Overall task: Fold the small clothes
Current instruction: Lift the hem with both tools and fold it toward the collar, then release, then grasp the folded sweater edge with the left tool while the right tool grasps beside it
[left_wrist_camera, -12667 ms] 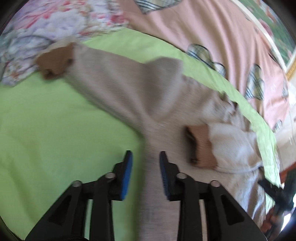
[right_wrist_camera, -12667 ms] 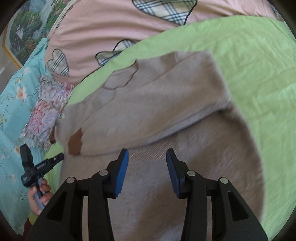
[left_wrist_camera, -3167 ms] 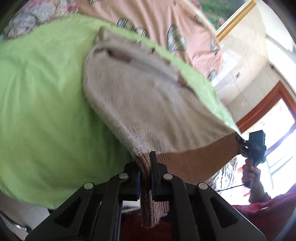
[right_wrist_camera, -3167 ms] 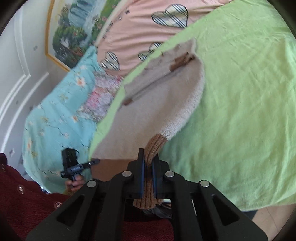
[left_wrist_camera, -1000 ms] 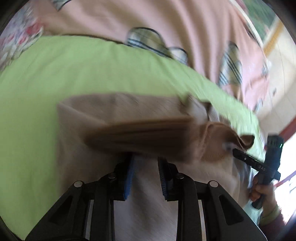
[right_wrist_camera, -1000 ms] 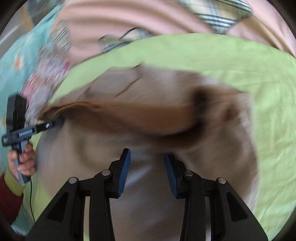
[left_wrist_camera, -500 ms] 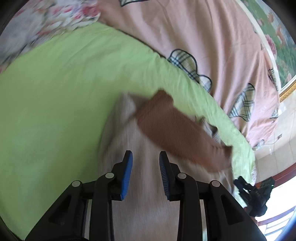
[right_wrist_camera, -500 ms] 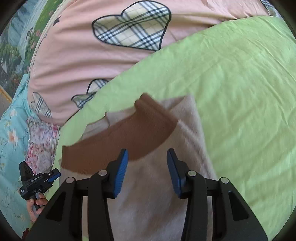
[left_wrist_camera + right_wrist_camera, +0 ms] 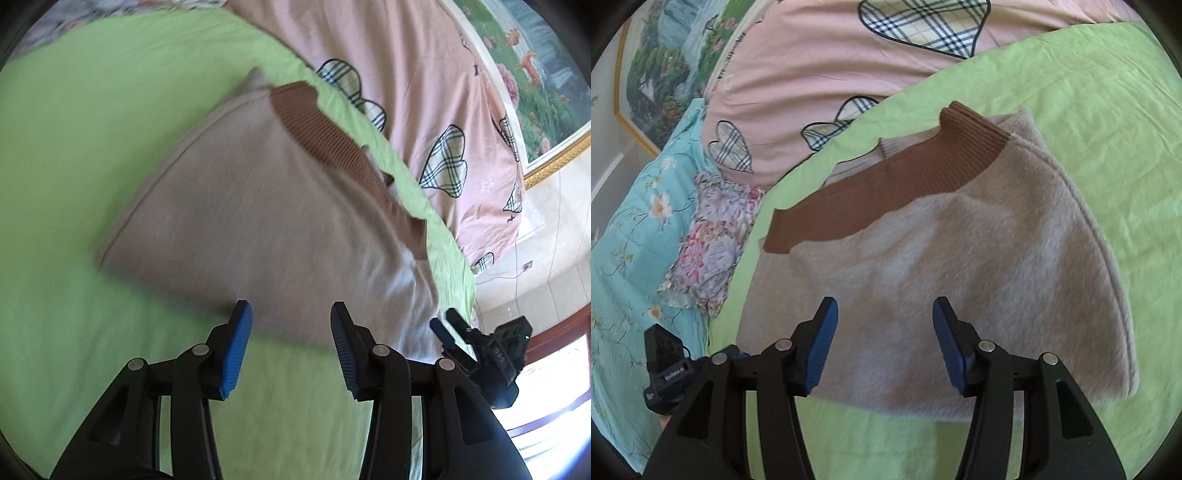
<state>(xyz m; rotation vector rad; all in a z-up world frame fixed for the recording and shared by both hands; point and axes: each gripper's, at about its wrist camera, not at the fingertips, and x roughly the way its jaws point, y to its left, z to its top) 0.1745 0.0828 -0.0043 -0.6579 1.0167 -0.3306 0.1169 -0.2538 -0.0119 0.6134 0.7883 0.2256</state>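
A small beige fuzzy sweater [image 9: 266, 221] lies folded on the green sheet [image 9: 74, 129], its brown ribbed hem [image 9: 332, 147] along the far edge. It also shows in the right wrist view [image 9: 960, 258], with the brown hem [image 9: 894, 177] on top at the back. My left gripper [image 9: 288, 343] is open and empty, just above the sweater's near edge. My right gripper [image 9: 882, 339] is open and empty over the sweater's near part. The right gripper also shows in the left wrist view [image 9: 480, 350].
A pink quilt with plaid hearts [image 9: 424, 92] lies behind the sweater, also in the right wrist view [image 9: 831, 66]. A floral cloth [image 9: 709, 236] and teal bedding [image 9: 635, 240] lie at the left. A framed painting [image 9: 665, 66] hangs on the wall. The sheet's edge drops off at the right [image 9: 458, 258].
Both grippers let go of the brown hem after carrying it over the sweater. They have since drawn back toward the near edge, jaws wider open. The sweater lies folded in half.
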